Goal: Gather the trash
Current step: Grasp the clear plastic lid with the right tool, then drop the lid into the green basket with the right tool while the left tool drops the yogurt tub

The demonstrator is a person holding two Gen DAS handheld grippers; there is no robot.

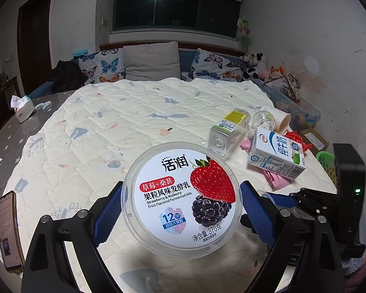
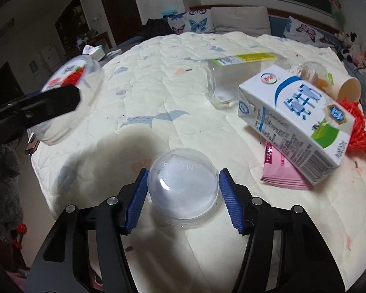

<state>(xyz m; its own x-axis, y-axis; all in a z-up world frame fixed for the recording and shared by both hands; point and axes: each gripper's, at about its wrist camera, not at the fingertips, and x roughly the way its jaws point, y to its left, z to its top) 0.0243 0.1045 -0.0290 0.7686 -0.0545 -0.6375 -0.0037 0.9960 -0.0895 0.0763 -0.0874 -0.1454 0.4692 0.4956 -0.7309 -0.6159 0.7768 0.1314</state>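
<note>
The left hand-held gripper [image 1: 180, 210] is clamped on the strawberry yogurt tub [image 1: 181, 195], carrying it lid-up above the bed's [image 2: 158, 78] near edge so it stays level. The right hand-held gripper [image 2: 183, 195] straddles a clear plastic dome lid [image 2: 183, 190] near that edge, pads at its sides, seemingly just touching.

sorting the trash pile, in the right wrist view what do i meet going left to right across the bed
yogurt tub held in the left tongs → clear dome lid → clear rectangular bottle → milk carton → paper cup
</note>
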